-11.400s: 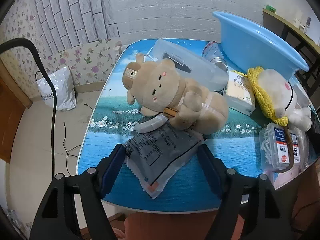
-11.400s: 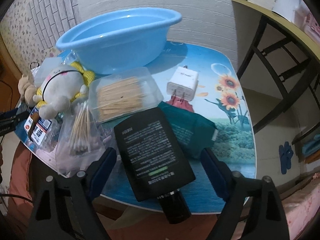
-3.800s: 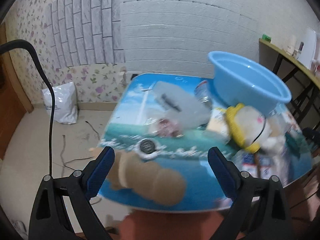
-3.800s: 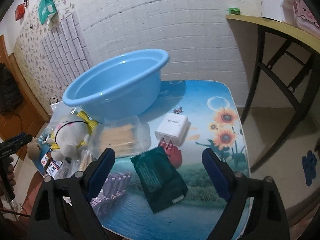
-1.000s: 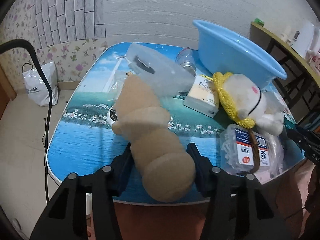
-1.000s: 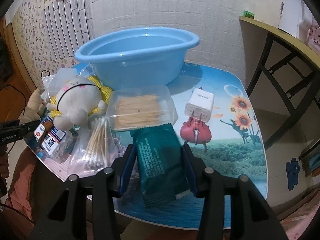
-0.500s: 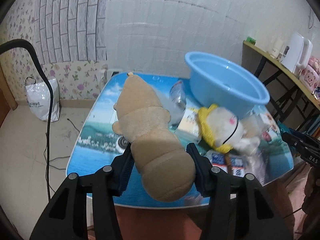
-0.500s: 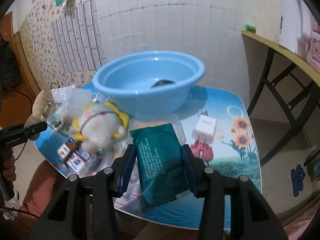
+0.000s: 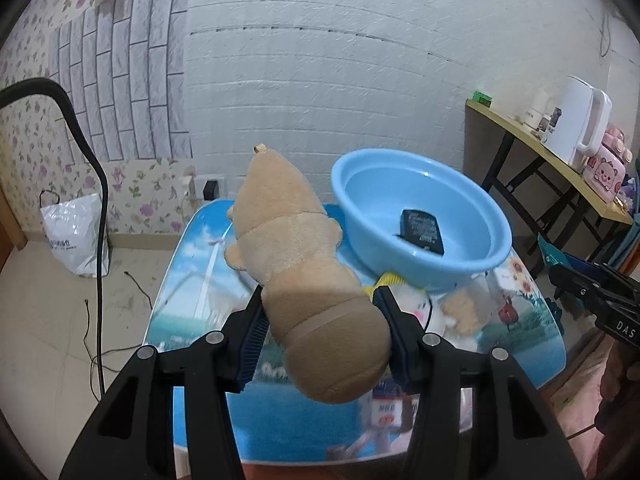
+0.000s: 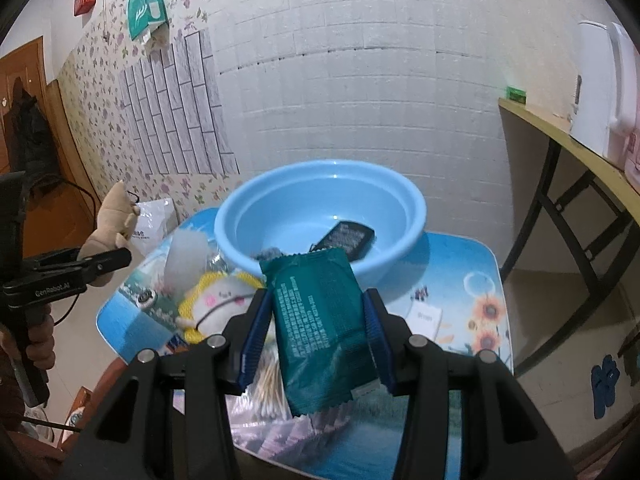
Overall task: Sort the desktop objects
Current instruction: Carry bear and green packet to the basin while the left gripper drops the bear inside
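With both loads lifted clear of the tabletop (image 10: 460, 264), the round pale-blue plastic basin (image 10: 320, 184) lies ahead of each hand-held gripper. Right hand-held gripper (image 10: 316, 334), clamped on the dark-green foil packet (image 10: 320, 320), long axis pointing basinward, seems nearer; left hand-held gripper (image 9: 320, 338) grips the tan plush bear (image 9: 296, 264).

Both tools look alike: the left gripper (image 9: 320, 334) and right gripper (image 10: 314, 336) have matte black forked frames, silver round screws on the arms, and ribbed blue pads (image 9: 251, 342) lining the fingers. White lettering, possibly "GenRobot.AI", runs along the left tool's side. A bare hand (image 10: 38, 346) grips its handle.
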The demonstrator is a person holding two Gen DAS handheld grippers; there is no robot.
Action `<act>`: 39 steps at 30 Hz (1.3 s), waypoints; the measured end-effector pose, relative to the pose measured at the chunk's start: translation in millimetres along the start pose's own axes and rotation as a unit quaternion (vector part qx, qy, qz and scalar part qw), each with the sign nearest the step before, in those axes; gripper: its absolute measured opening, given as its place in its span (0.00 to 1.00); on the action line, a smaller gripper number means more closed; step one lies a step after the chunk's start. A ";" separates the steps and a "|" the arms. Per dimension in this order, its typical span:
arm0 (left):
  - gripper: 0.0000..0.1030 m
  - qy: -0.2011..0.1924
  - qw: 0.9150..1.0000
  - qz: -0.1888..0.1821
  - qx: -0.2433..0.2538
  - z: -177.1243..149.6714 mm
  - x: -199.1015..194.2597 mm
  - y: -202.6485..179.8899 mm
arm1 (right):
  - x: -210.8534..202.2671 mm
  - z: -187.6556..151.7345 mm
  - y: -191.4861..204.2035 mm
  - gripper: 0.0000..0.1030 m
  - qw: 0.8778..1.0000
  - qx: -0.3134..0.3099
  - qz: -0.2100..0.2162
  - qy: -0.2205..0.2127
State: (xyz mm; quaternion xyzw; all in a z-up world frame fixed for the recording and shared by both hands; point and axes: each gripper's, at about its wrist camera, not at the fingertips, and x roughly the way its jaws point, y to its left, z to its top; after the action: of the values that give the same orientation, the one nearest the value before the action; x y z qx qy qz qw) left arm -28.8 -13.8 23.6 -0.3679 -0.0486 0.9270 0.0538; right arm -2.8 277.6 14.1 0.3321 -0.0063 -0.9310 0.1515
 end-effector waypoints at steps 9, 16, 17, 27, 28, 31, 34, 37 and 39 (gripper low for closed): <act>0.50 0.005 1.000 -0.016 0.016 32.2 23.6 -24.4 | 22.2 25.6 -13.2 0.44 1.000 0.004 0.013 0.000; 0.50 0.018 0.998 -0.039 0.039 43.9 45.4 -50.3 | 46.9 35.2 -20.3 0.44 1.000 0.005 0.022 0.013; 0.50 0.020 0.998 -0.042 0.041 45.2 48.9 -53.3 | 50.0 36.0 -20.4 0.44 1.000 0.005 0.023 0.014; 0.52 0.057 0.993 -0.058 0.085 45.1 88.3 -82.8 | 84.4 36.9 -22.9 0.44 0.999 0.007 0.031 0.035; 0.52 0.059 0.993 -0.059 0.087 44.4 90.5 -83.7 | 87.0 35.7 -23.7 0.44 0.999 0.007 0.030 0.038; 0.64 0.055 0.993 -0.059 0.089 43.8 90.7 -81.5 | 91.0 35.4 -26.1 0.44 0.999 0.007 0.027 0.040; 0.70 0.054 0.993 -0.070 0.083 44.5 87.8 -77.1 | 95.9 38.4 -27.6 0.44 0.999 0.010 0.026 0.041; 0.76 0.046 0.993 -0.066 0.084 45.8 83.4 -75.7 | 101.5 42.0 -25.3 0.44 0.999 0.009 0.029 0.041; 0.77 0.045 0.994 -0.063 0.082 45.8 81.4 -73.9 | 104.6 43.4 -22.3 0.45 0.999 0.007 0.032 0.042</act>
State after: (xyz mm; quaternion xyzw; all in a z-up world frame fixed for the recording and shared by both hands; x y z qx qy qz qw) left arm -114.4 68.0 11.3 -0.3994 0.0072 0.9053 0.1448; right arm -112.7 265.1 -19.1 0.3713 -0.0170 -0.9110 0.1787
